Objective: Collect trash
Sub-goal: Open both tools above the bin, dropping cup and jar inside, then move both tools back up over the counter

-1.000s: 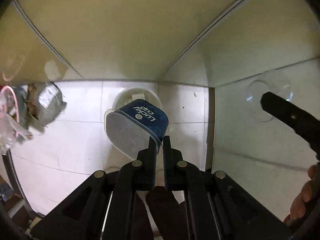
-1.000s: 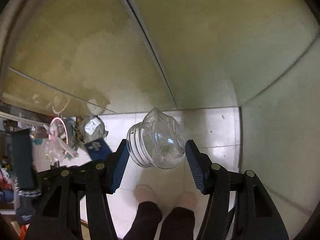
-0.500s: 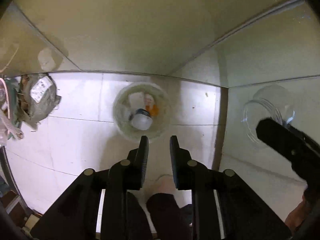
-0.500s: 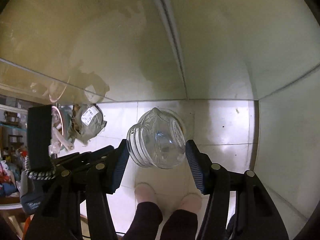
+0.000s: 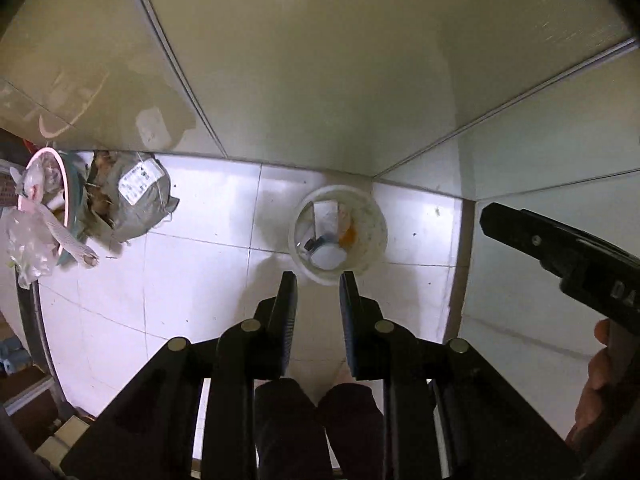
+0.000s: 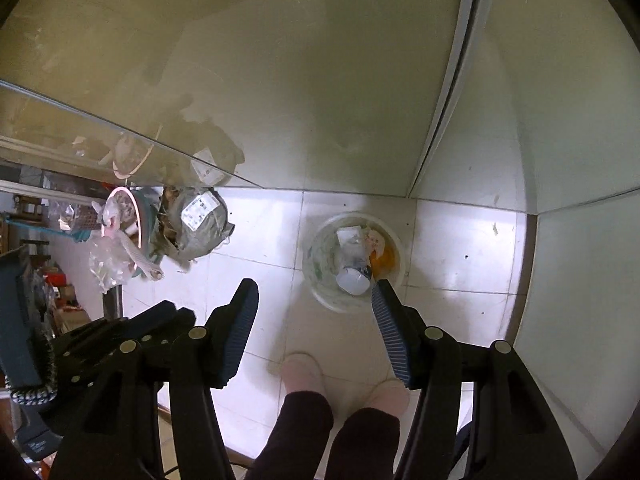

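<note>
Both tools point down over the white bin (image 5: 338, 236) on the tiled floor (image 5: 192, 280). Left tool (image 5: 317, 285): narrow gap, nothing in it. Right tool (image 6: 314, 294): jaws spread wide, empty. Trash sits inside the bin: white cup (image 6: 353, 279), paper, orange scrap. Second overfilled bin (image 5: 60, 196) and grey bag (image 5: 136, 196) stand well left.

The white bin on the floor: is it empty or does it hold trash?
It holds trash: the white bin contains a cup, paper and something orange.
</note>
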{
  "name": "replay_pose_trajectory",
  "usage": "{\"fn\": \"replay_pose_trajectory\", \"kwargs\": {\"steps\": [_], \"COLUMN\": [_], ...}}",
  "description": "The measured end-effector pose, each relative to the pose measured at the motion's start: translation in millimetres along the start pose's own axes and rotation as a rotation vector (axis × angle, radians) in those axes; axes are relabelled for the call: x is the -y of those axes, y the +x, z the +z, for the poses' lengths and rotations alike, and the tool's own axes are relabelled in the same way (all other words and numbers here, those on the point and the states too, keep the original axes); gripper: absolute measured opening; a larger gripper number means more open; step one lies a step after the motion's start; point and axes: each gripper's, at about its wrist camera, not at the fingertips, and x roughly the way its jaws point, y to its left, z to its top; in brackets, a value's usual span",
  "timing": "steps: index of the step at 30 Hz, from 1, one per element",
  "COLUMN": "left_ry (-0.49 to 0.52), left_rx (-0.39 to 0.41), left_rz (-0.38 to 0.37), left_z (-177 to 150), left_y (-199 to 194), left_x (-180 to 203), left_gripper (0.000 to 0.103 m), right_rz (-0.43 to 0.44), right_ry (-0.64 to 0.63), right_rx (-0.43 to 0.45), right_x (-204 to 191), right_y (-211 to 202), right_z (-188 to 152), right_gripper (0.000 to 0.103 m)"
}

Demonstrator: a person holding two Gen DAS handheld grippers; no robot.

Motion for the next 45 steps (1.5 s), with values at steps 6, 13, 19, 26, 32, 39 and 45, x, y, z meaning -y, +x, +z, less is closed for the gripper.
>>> {"fn": "replay_pose_trajectory", "kwargs": {"steps": [6,13,19,26,32,39,45], "left_ry": [0.038,0.123,0.203,0.296,0.341,0.345,0.272], "left_rx": [0.06,0.168,0.306,0.512,0.693,0.851,0.913], "left_rz": [-0.032,-0.058,-0.1,-0.14,-0.156,-0.109,-0.055], "left_z": [6,10,11,9,0,-1,24], "left_y": [-68,-177,-290,-416,-501,-553,-567], "left_x": [15,32,47,66,62,52,40], "left_gripper": [0.019,0.019,0.019,0.023,0.034,0.066,0.091], "right_rz": [-0.005,0.001,-0.034,-0.104,-0.158,-0.228,-0.242], "right_ry": [0.028,0.083,0.075,0.029,-0.002,0.007,0.029], "right_rx": [0.064,0.174,0.339,0.582,0.785,0.936,0.983], "right_x": [-12,-36,-68,-109,-138,-146,-134], "right_y": [-55,-150,-252,-366,-442,-489,-505], "right_z": [-3,-9,-17,-33,-52,-60,-46], "right_gripper": [0.055,0.055,0.055,0.055,0.055,0.059,0.068]}}
